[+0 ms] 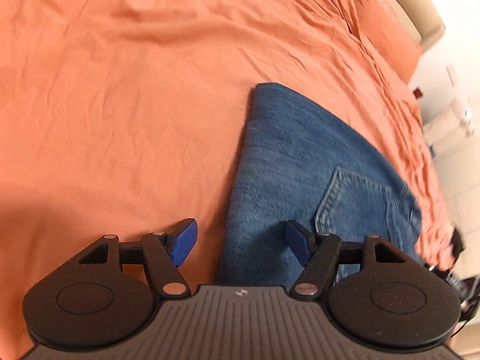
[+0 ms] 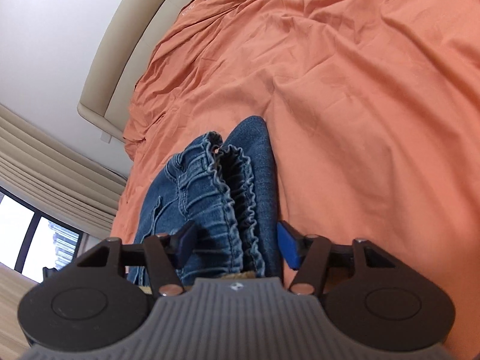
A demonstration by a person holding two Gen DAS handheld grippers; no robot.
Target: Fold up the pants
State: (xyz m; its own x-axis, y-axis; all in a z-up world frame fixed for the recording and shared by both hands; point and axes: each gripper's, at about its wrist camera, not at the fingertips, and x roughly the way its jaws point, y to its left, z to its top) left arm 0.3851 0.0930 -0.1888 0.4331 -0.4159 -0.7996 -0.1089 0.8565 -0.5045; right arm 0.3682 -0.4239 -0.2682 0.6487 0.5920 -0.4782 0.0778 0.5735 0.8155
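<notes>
Neatly folded blue denim pants point(image 1: 300, 162)

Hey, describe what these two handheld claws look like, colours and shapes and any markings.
Both look alike. The left claw and right claw each have two blue finger pads on black linkage arms with silver pivot pins. Round black discs flank a grey ribbed body with a small white emblem. Black cables trail off at the left view's right edge. No sleeves visible.
</notes>
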